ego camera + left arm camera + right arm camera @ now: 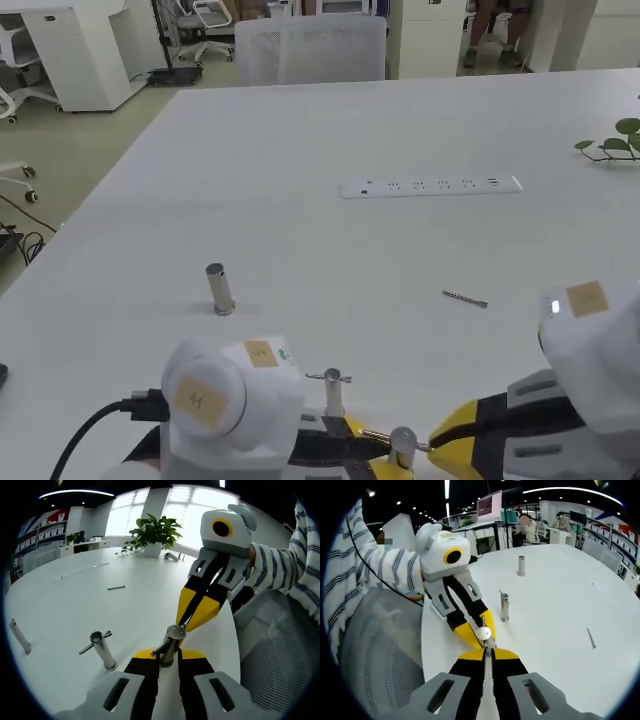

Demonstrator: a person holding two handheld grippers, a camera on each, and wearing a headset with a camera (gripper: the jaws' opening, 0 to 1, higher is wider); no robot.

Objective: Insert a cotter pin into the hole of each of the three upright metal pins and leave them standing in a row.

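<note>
**Head view.**
- White workbench top (300,200): all items are carried on it.
- Bare metal pin (219,289): a short grey steel cylinder, stood upright at left centre. Its hole is unfilled.
- Fitted metal pin (333,395): same pattern, stood at lower centre. A seated cotter pin (328,377) is passed crosswise below its head.
- Held metal pin (402,443): set at the bottom edge between the left gripper (378,463) and the right gripper (442,443), both black-jawed with yellow tips. Its foot is cut off by the frame.
- Loose cotter pin (465,298): a slim steel sliver laid flat at right centre, judged to be reserved for the bare metal pin.
- White power strip (430,186): laid flat at upper centre.

**Left gripper view.**
- The left gripper's jaws are clenched low on the held metal pin (170,647), judged so that it is steadied upright against the push.
- The right gripper (192,621) is seen at upper right, its tips pinched together at the pin's head.
- A working cotter pin (157,650) is seen projecting from the hole on the left side.

**Right gripper view.**
- The right gripper (487,653) is clamped on the working cotter pin, of which only a thin line is made out.
- The hole is hidden under the pin's round head, so the depth of insertion cannot be told.
</note>
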